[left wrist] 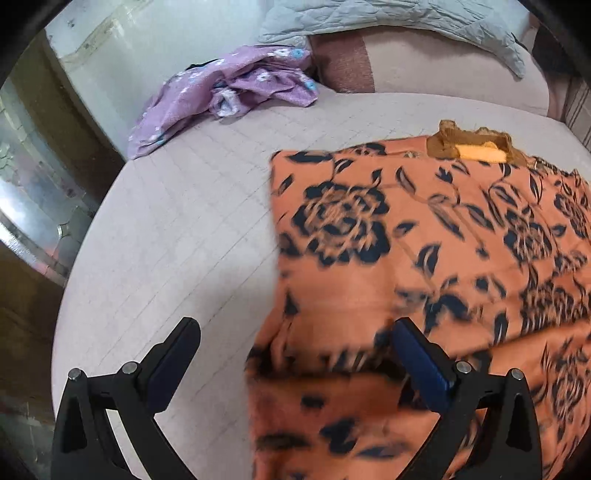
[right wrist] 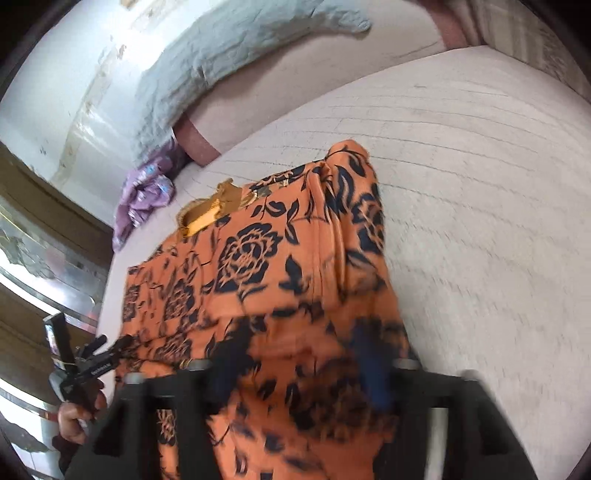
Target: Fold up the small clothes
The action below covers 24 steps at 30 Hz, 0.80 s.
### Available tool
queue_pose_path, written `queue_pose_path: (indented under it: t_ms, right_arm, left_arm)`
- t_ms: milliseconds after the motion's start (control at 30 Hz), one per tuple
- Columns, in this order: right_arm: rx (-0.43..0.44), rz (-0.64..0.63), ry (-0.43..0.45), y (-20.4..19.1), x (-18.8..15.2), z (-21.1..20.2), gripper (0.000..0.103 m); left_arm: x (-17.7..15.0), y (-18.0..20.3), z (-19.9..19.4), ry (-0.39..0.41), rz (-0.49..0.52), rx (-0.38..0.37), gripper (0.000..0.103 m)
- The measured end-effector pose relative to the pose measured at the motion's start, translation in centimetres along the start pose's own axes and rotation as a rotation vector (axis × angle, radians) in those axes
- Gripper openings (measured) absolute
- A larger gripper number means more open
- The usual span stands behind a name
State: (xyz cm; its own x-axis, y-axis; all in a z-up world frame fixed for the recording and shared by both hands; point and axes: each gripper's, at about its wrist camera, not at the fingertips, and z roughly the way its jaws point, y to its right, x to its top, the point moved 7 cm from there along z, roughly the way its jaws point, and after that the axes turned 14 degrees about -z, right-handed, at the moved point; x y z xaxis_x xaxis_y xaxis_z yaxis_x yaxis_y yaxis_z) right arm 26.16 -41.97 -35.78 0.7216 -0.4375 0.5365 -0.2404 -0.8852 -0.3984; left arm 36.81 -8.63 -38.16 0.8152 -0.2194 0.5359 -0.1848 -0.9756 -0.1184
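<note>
- The left tool [left wrist: 291, 363], black with dark blue pads, has its fingers spread wide in the left wrist view. One finger [left wrist: 173, 360] stands over bare bed, the other [left wrist: 421, 365] over the cloth's near left edge. Neither pad presses on anything.
- The right tool [right wrist: 306, 373] is blurred in its own view. Its two black fingers stand apart with cloth lying between and under them, and the pads do not look pressed on it.
- In the right wrist view, a hand [right wrist: 75, 415] at the lower left edge grips the handle of the left tool.
- The orange cloth garment with a black rose print [left wrist: 424, 236] lies spread on the bed, reaching from under both tools away toward the pillows. Its right side is folded over in a long lengthwise ridge [right wrist: 351, 221].
- At its far end sits a brown collar [left wrist: 469, 142] with a light orange inner strip.
- The pale pinkish quilted bed cover [left wrist: 177, 229] lies bare to the left and right of the garment.
- Farther off, near the bed's far left corner, a crumpled purple floral cloth [left wrist: 229, 92] lies well apart from the orange garment.
- Beyond it, a grey-blue quilted blanket [left wrist: 388, 22] drapes over pinkish pillows [left wrist: 443, 70] against the pale wall.
</note>
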Motion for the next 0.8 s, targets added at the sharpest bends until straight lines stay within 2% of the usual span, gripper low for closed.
queue_pose_path:
  t_ms: [100,233,400,600,700,767,800]
  right_arm:
    - [0.021,0.025,-0.019,-0.5,-2.5,-2.0,0.068]
    - [0.015,0.035,-0.008,-1.0,-5.2,-4.6,0.068]
    - [0.006,0.055,-0.042,-0.9,-8.6,-6.6,0.068]
    - [-0.018,0.076,-0.107,-0.5,-11.9,-8.2,0.068]
    - [-0.019,0.102,-0.146,-0.2,-13.4,-8.7,0.068]
    - [-0.029,0.120,-0.172,0.3,-14.6,-9.1,0.068]
    - [-0.040,0.130,-0.193,0.6,-15.4,-9.3,0.068]
  left_arm:
    - [-2.2,-1.7,-1.0,-0.010,-0.037,0.007,0.103]
    - [-7.2,-5.2,-3.1,-0.028,-0.140,0.008,0.103]
    - [-13.1,-8.5,-5.9,-0.058,-0.262,0.004,0.103]
    - [-17.5,-7.7,-8.2,-0.117,-0.282,-0.104,0.103]
    - [-18.4,-7.4,-8.4,-0.145,-0.283,-0.119,0.103]
    - [-18.6,-7.3,-8.6,-0.174,-0.323,-0.176,0.103]
    - [-18.8,-7.2,-8.9,-0.185,-0.350,-0.217,0.098]
